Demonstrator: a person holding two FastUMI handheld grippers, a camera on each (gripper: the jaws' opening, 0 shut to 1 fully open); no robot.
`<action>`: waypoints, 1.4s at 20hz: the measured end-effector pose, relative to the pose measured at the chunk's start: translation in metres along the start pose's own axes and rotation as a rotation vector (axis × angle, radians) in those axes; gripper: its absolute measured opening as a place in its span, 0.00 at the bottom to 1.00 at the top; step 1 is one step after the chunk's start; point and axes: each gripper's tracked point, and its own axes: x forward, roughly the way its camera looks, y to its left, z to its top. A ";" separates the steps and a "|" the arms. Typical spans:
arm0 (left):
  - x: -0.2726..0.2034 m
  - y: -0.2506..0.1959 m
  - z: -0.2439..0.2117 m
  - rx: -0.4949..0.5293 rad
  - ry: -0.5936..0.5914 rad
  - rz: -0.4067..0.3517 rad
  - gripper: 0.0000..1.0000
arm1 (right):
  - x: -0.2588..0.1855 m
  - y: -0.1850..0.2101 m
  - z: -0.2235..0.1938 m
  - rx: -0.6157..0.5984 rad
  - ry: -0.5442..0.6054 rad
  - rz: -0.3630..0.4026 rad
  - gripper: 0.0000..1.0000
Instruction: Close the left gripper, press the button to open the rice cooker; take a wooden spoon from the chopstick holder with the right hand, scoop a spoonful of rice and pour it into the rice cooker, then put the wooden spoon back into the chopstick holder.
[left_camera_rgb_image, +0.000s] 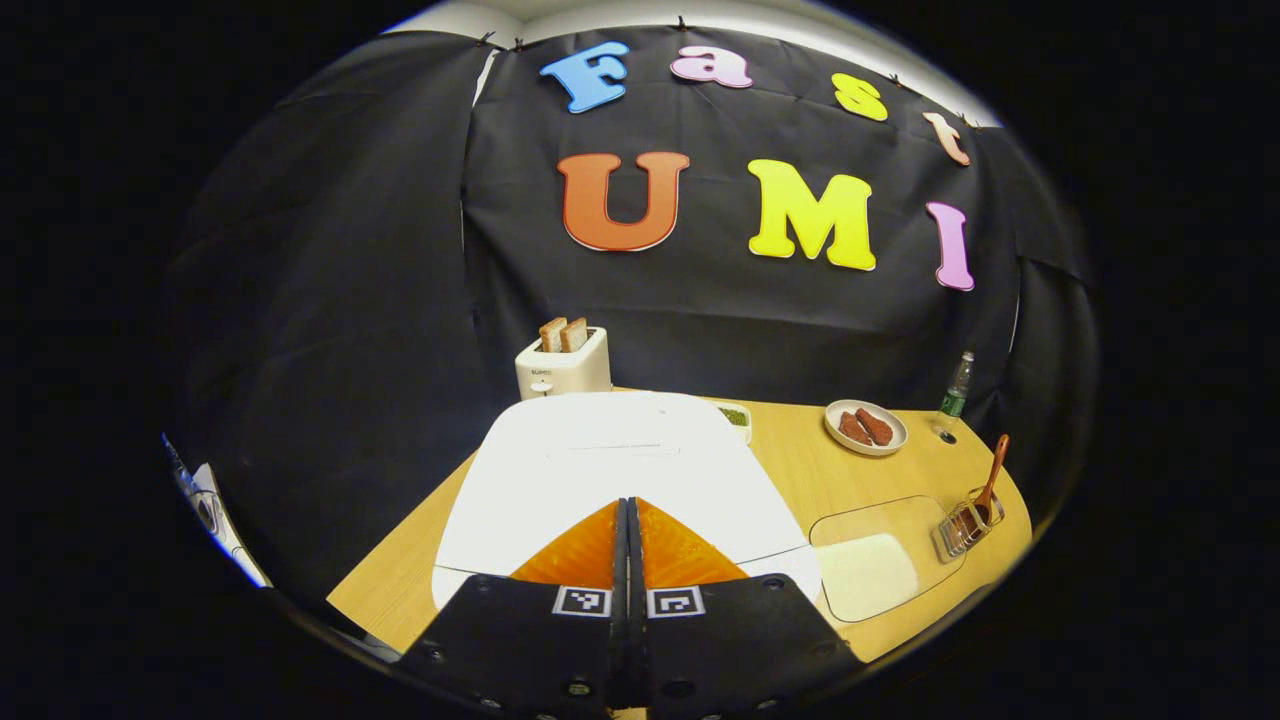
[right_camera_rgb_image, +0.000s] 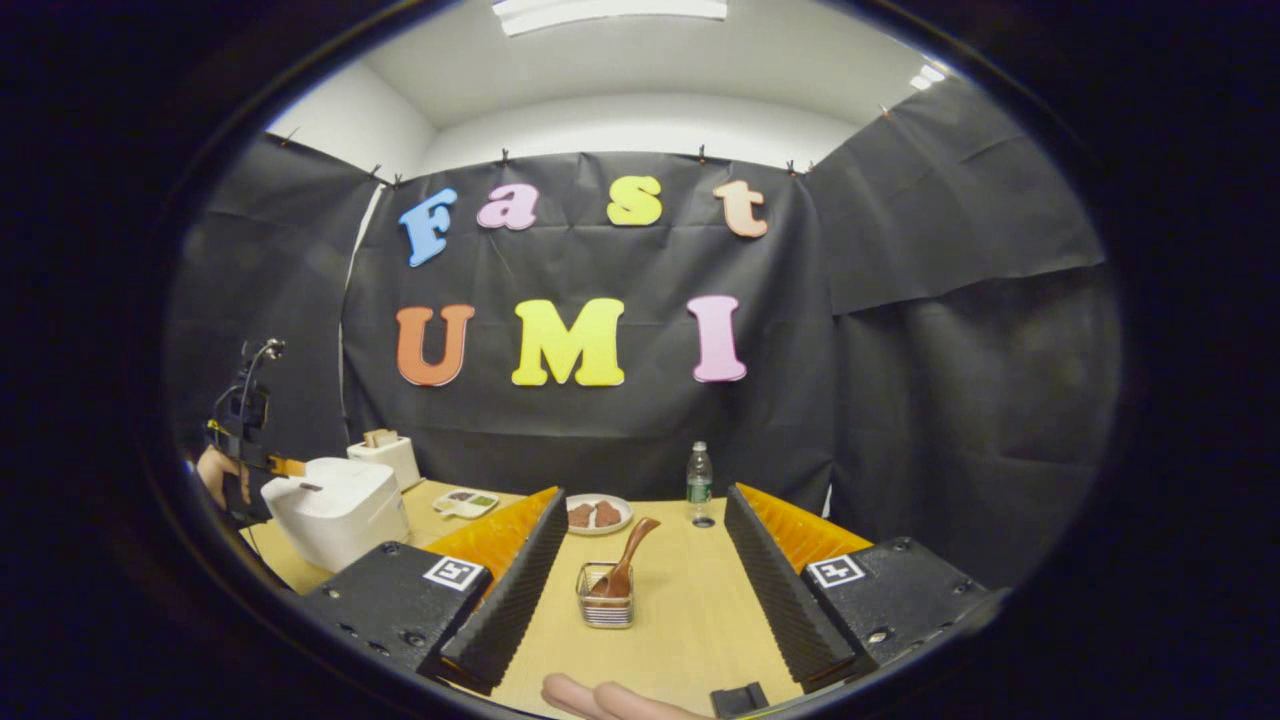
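While the left tool (left_camera_rgb_image: 628, 505) hovers just above the near edge of the white rice cooker (left_camera_rgb_image: 610, 470) with its fingers pressed together on nothing, the lid is down. Farther right, the right tool (right_camera_rgb_image: 645, 535) hangs above the desk (right_camera_rgb_image: 690, 610) with its fingers spread wide apart. Between them stands the chopstick holder (right_camera_rgb_image: 606, 595), the wooden spoon (right_camera_rgb_image: 628, 555) leaning inside it.

Toaster (left_camera_rgb_image: 563, 367) with bread, plate (left_camera_rgb_image: 866, 427), bottle (left_camera_rgb_image: 955, 389) on table (left_camera_rgb_image: 800, 470).
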 end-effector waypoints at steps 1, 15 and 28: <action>0.004 -0.003 -0.005 -0.017 0.007 -0.010 0.00 | 0.002 -0.004 -0.005 0.005 0.012 -0.001 1.00; 0.002 -0.002 -0.022 -0.004 0.079 0.029 0.00 | 0.020 -0.038 -0.039 0.031 0.107 -0.048 1.00; -0.071 0.037 0.041 0.071 -0.223 0.140 0.77 | 0.036 -0.022 -0.059 0.102 0.132 0.057 1.00</action>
